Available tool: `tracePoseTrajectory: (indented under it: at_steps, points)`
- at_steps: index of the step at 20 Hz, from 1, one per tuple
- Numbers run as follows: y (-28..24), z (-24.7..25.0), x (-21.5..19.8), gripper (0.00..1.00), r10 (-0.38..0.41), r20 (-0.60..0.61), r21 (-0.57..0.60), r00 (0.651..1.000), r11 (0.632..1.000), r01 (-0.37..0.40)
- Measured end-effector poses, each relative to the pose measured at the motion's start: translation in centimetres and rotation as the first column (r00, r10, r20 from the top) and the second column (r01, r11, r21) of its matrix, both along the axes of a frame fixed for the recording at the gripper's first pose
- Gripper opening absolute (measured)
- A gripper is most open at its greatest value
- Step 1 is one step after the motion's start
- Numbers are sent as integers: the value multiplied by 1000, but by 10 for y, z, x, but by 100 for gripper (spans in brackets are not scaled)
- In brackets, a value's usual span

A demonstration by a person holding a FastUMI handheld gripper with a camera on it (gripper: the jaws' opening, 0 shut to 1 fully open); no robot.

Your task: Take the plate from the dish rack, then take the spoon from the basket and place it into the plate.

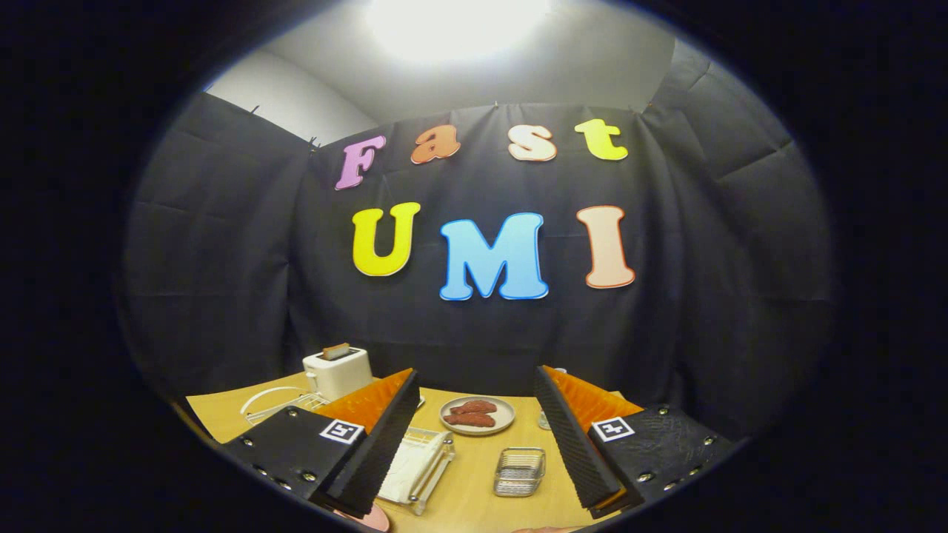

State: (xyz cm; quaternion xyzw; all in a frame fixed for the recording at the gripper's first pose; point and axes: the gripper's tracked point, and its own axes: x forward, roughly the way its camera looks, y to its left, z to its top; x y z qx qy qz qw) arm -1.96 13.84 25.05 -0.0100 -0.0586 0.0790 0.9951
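Gripper raised, its fingers spread wide and empty.

The two fingers reach forward and splay outward in a broad V, each with its ribbed inner pad turned toward the gap. Nothing is caught between them and neither pad touches anything; the gap is broad at the tips and broader still nearer the camera. Each finger sits on a flat, bolted mounting block that carries a small square marker. The left finger leans to the left and the right finger to the right, at about the same height, the whole tool held roughly level.
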Motion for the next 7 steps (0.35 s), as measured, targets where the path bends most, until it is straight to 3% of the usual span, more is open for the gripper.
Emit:
tracePoseTrajectory:
  at_steps: [7]
  points:
    - [-75,-6,14,96,-120,65,-16,991,993,121]
